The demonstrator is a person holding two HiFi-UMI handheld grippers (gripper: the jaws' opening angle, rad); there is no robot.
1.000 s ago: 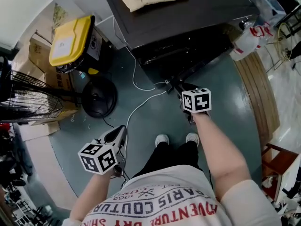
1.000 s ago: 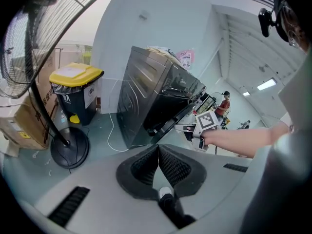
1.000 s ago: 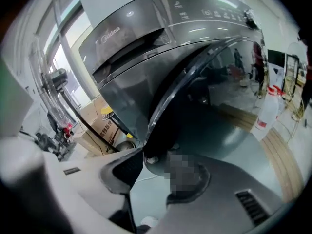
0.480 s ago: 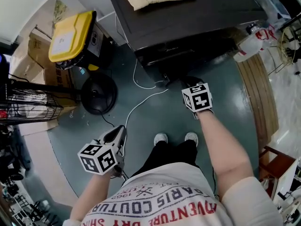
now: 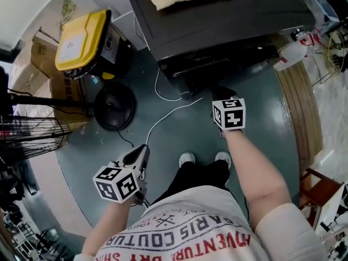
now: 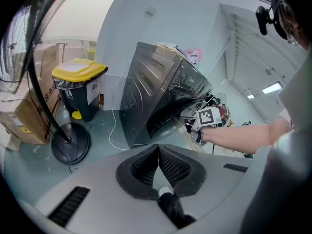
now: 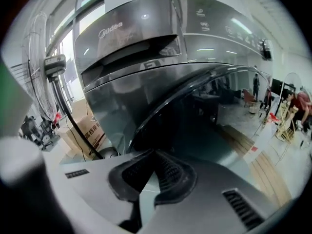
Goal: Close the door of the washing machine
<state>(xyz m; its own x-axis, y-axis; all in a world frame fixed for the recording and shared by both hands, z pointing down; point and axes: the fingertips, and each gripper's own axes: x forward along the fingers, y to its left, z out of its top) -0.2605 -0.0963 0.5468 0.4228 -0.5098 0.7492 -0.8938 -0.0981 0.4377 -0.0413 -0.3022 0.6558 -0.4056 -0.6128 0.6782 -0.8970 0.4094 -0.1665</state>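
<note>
Right tongs (image 7: 155,154) just closed, empty, close before washer door (image 7: 195,121), left tongs (image 6: 158,149) together, empty, well apart, over floor (image 5: 190,137).

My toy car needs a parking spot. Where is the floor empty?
Bare floor lies between the right arm and the wooden strip, and between the fan base and the left gripper. Crowded around the yellow bin and boxes; a white cable crosses the middle.
</note>
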